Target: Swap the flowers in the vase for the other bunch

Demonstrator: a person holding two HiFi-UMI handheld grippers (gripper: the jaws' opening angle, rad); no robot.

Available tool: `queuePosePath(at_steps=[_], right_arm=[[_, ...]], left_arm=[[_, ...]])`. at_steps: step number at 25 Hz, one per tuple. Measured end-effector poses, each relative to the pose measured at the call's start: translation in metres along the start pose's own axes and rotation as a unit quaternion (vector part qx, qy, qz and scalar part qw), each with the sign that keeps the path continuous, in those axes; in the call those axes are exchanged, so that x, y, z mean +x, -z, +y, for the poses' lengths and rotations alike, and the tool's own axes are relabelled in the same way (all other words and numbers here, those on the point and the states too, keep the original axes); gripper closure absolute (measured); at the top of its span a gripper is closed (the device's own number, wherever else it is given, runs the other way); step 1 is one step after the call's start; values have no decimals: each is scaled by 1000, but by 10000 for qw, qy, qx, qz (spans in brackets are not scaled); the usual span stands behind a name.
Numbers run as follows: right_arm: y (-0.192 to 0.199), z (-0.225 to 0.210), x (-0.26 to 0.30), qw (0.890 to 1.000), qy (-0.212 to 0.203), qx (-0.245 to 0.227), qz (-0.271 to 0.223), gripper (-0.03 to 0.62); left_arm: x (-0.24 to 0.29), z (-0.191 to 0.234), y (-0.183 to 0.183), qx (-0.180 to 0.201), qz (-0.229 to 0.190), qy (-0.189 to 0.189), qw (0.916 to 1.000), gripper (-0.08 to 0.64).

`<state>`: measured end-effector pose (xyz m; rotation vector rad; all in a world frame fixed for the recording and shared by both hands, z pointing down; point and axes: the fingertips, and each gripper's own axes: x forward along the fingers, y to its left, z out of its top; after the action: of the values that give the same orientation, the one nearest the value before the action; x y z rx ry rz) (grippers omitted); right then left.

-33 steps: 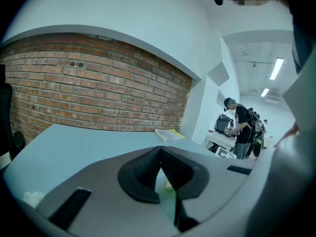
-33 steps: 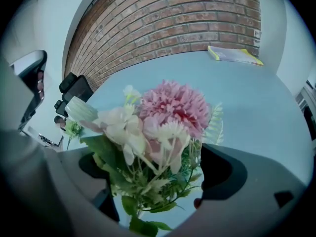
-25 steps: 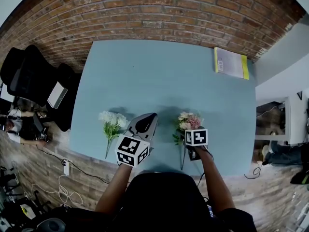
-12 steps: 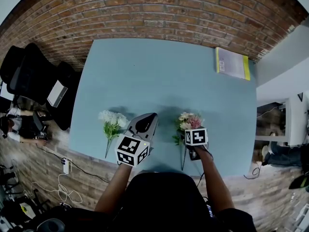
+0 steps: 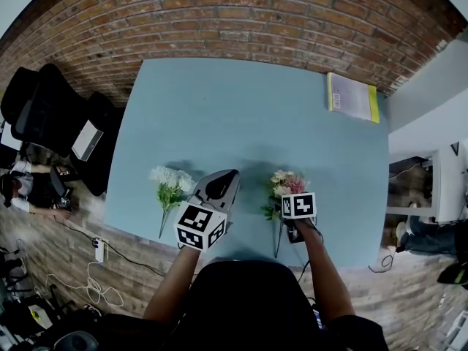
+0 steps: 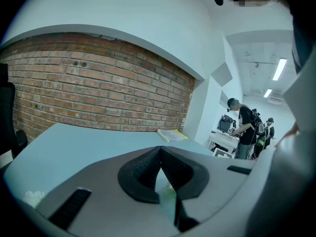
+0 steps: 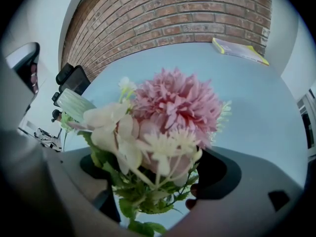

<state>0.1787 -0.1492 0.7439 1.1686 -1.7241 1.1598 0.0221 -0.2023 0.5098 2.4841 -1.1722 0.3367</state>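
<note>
**Two bunches on the blue table, one straddled by wide jaws**

Only the head view shows both bunches. The white bunch (image 5: 170, 183) lies flat on the matte blue table (image 5: 241, 115), at about 9 o'clock from the left gripper (image 5: 228, 175), with its thin stem trailing toward 6 o'clock. The pink bunch (image 5: 287, 183) sits at about 3 o'clock from that gripper, partly under a chequered marker cube (image 5: 298, 205). A yellow-edged book (image 5: 352, 96) lies at the table's 1 o'clock corner, before a rough brick wall (image 5: 241, 20).

The right gripper view adds the detail. The right gripper (image 7: 158, 174) has its jaws spread wide, and the pink bunch stands between them: a shaggy pink bloom, smooth cream petals, and jagged green leaves low down. No pad visibly presses on it.

The left gripper view shows ribbed black pads meeting at their tips, so this gripper is closed. A pale green sliver shows in the gap below them, but I cannot tell what it is. This view also shows a person (image 6: 244, 130) standing at 3 o'clock.
</note>
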Motion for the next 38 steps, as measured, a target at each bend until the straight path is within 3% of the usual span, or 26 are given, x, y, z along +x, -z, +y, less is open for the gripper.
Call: queuePosePath(at_steps=[8, 38], right_arm=[[3, 1, -2, 9999, -27, 71, 84, 104], [6, 0, -6, 9998, 56, 79, 199, 259]], left_arm=[[-4, 1, -1, -1, -24, -32, 10000, 552], [-9, 1, -5, 19, -103, -60, 9999, 552]])
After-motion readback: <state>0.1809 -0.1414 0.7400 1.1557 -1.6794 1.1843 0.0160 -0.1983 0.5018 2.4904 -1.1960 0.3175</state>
